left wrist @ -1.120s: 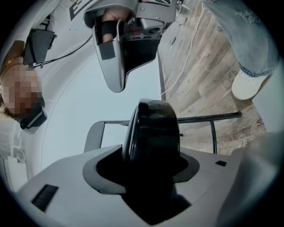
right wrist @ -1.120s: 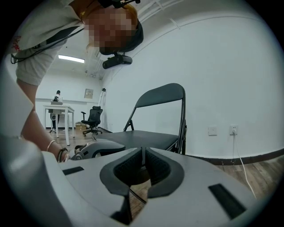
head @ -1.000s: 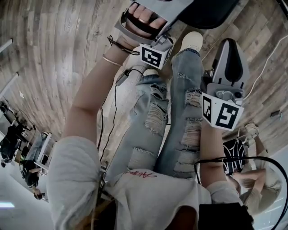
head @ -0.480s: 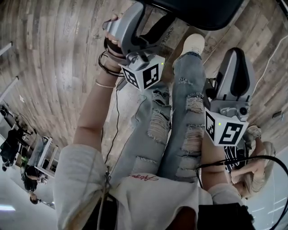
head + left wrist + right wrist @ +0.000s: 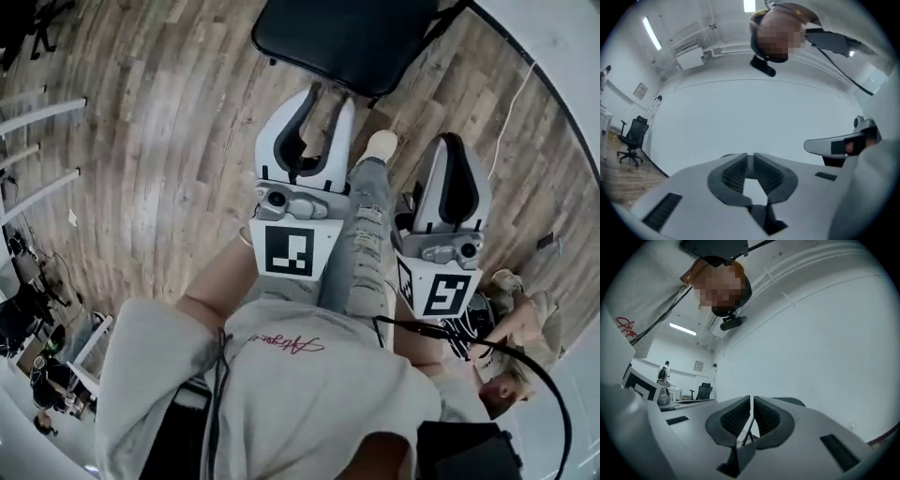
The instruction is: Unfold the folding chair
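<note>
Showing chair (image 5: pixel 347 37) only overhead, left gripper (image 5: pixel 750 155) jaws just closing narrow (empty), right gripper (image 5: pixel 751 400) jaws together

I saw my right gripper (image 5: pixel 752 401) with its jaws all but together, nothing between them, facing a white wall (image 5: pixel 820 333), an office chair (image 5: pixel 704 391) far off left.

Wood plank floor (image 5: pixel 141 141), folding chair (image 5: pixel 349 39) standing
</note>
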The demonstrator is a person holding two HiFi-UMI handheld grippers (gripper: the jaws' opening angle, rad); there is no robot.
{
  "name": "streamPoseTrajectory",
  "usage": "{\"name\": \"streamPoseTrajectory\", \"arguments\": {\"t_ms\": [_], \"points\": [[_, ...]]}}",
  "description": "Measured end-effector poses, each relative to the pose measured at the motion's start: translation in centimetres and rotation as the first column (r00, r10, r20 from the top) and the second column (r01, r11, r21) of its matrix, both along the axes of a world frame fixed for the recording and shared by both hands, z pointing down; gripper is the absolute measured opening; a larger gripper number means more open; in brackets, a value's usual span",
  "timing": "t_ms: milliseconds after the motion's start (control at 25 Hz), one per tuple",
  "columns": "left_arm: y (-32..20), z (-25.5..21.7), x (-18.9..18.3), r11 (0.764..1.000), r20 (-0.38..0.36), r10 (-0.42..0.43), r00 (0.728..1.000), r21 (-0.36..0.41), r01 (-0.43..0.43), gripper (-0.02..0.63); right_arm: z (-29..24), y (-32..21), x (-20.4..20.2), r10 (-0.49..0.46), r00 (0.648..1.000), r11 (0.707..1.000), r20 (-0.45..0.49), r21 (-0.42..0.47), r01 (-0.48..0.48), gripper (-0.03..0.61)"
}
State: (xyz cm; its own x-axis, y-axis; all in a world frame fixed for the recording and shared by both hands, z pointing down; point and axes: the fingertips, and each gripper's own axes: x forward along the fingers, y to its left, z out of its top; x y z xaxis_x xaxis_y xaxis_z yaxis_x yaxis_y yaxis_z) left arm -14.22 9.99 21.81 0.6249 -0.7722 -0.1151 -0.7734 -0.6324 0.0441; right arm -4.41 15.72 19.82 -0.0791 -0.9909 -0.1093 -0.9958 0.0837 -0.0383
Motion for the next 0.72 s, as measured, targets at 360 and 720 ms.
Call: {"name": "streamPoseTrajectory", "arguments": {"t_ms": [360,720], "points": [[5.2,-17.4,0.9,0.990,-0.011,0.137,0.990,-0.041,-0.138,0.017,-16.5,3.4,-3.1,-0.041,0.996,0.997,-0.083,0.054,0.046,0.032],[10.2,-19.8,3.2,0.977,-0.032,0.211,0.977,0.005,-0.211,0.015,-18.2,6.7,-2.3,-0.042,0.997,0.997,-0.061,0.059,0.045,0.032]]}}
